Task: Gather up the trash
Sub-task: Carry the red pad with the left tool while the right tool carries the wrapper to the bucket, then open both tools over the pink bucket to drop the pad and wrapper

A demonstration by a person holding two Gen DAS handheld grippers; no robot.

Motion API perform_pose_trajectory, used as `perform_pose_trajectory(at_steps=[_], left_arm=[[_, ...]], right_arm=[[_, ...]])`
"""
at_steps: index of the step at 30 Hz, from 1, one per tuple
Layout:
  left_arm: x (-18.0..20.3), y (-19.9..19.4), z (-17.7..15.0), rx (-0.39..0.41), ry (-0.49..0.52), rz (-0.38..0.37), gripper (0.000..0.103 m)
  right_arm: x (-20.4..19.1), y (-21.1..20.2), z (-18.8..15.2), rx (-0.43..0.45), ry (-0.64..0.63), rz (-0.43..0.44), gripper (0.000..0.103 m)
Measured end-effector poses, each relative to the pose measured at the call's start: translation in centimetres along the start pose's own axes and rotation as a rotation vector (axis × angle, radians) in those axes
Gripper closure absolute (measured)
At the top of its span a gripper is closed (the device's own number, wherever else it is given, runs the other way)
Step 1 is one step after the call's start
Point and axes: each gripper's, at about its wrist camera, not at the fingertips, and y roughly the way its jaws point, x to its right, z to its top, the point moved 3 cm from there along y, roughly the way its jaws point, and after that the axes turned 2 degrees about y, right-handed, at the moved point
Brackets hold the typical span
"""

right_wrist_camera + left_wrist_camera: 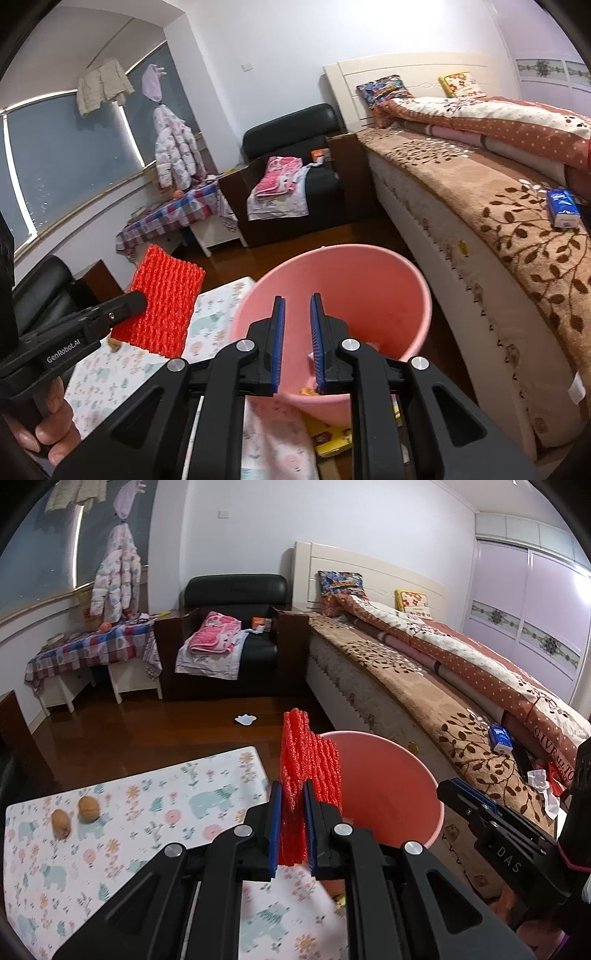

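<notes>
Netting of red foam point(310, 760), pinched by its lower edge in the left tongs point(292, 786). Stands upright just beside the left rim of the pink bucket point(388, 775), not yet over its mouth. Held by the edge, probably so that it falls clean once let go. Tilts its mouth toward the netting, likely to shorten the carry. Right tongs point(297, 299) nearly pressed together, down at the bucket's near rim, nothing plainly between them; cannot tell whether pinching that rim, though the tilt hints at it. Left of the bucket, a flower-patterned bench point(147, 812) with two brown nut-like lumps point(88, 808), likely next to collect. Beyond the bucket, a white scrap point(245, 719) on the floor. Right of the bucket, the bed point(406, 686).
</notes>
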Motion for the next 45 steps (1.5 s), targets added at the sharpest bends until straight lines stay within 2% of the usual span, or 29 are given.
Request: perform_pose_trajectory(at_steps=[4,15,36,45], left_arm=[[1.1,1.2,0.2,-0.012,0.005,-0.032,0.092],[4.3,5.6,0.0,-0.07,0.051,-0.053,0.092],[6.2,9.6,-0.9,-0.124,0.078,-0.045,0.092],[6.7,10.5,-1.4,-0.143,0.078,-0.04,0.063]], right_arm=[[1.7,0.3,0.0,-0.003,0.017,-0.018,0.089],[4.0,1.7,-1.1,-0.048,0.044,-0.039,0.089],[4.6,2.5,-1.8,-0.071,0.066,-0.039,0.089],[4.9,2.9,-1.9,-0.083,0.071,-0.037,0.089]])
